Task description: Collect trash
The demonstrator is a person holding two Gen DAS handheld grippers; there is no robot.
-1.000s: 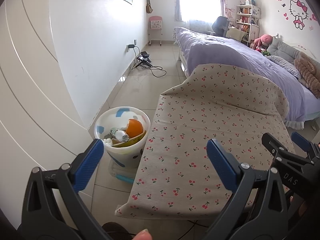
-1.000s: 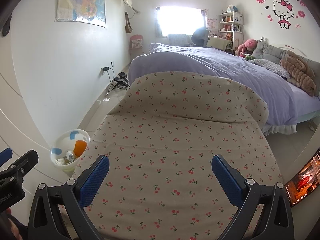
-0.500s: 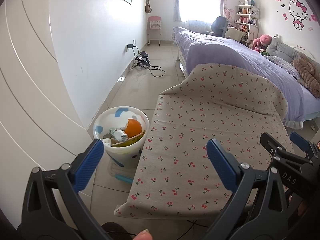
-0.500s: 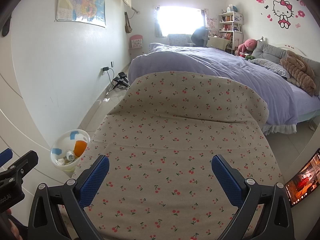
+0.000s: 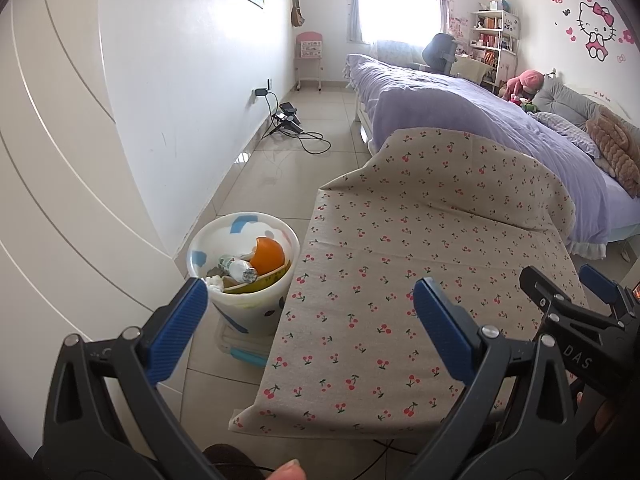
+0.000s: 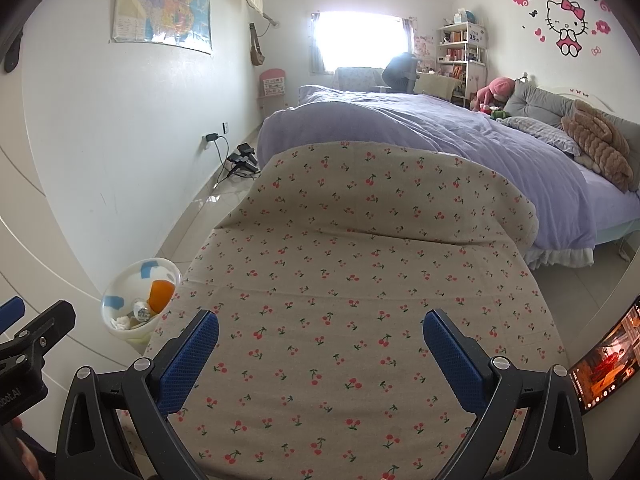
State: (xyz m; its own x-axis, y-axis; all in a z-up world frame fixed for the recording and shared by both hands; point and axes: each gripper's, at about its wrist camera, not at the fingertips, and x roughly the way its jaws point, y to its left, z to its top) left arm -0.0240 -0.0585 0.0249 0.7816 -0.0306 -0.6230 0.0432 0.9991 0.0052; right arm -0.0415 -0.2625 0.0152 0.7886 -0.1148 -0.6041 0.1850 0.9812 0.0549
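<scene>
- Left wrist view: left gripper point(image 5: 306, 312) jaws spread wide, nothing between them. It hangs over the left edge of the desk point(image 5: 420, 280), which is covered in a beige cherry-print cloth.
- Same view — trash bin point(image 5: 243, 276) stands on the tiled floor point(image 5: 320, 168) just beside the desk's left edge, near the white wall. It is a white bucket with blue patches and seems to sit on a clear box with a teal edge.
- Only this view looks down into the bin: an orange peel point(image 5: 269, 255), a small plastic bottle point(image 5: 239, 269) lying on its side, a white crumpled wad point(image 5: 215, 282) and a yellow-green strip. The bin is nearly full.
- Right gripper point(image 5: 576, 292) pokes in at the right edge, over the desk, jaws apart. A fingertip shows at the bottom edge.
- Right wrist view: right gripper point(image 6: 320, 338) jaws spread, empty, centred over the desk point(image 6: 340, 280). No loose trash on the cloth.
- Bin point(image 6: 138, 304) is small at lower left, contents mostly a blur: an orange patch and white bits.
- Only here — a lit screen point(image 6: 604, 364) at the right edge and a wall map point(image 6: 162, 4) up left.
- Left gripper's dark body sits at the far left edge.
- A bed point(image 6: 440, 136) with a lilac cover lies behind the desk.
</scene>
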